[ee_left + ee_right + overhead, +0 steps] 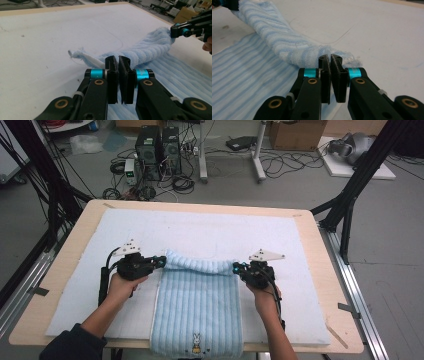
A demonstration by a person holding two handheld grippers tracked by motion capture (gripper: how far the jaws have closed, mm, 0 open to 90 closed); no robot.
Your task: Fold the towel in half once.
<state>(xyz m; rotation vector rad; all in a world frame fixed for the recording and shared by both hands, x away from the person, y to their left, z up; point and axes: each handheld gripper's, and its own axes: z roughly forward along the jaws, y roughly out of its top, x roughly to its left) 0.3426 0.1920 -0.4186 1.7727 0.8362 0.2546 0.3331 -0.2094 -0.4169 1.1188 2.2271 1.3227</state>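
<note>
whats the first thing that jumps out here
A pale blue ribbed towel lies down the middle of the white padded table, its near end with a small rabbit motif hanging over the edge. The left tool and right tool each pinch a far corner, rolling that edge up.

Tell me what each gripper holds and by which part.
Both hold the blue towel by its far folded edge: the left gripper at that edge's left corner, the right gripper at its right corner.
</note>
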